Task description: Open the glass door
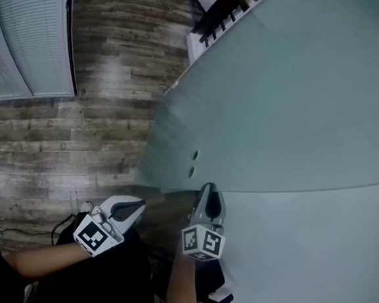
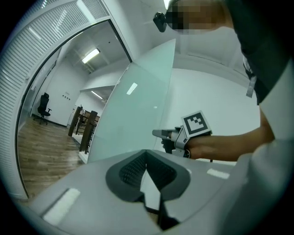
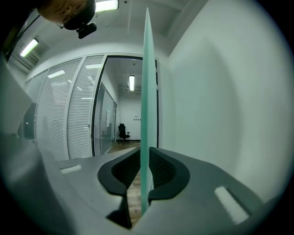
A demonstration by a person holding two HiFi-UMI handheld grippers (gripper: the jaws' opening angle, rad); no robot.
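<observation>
The edge of the glass door stood pinched between the jaws of the right gripper; the left gripper kept jaws pressed together, empty.

A: What is the room like?
B: Grey-brown wood-plank floor, white slatted blinds along one side, a plain pale wall opposite.
A: Any furniture or light?
B: A black office chair far off, dark wooden furniture, and lit ceiling strip lights.

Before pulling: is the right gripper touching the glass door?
Touching. The right gripper view shows the right gripper, jaws pressed on the edge of the glass door.
</observation>
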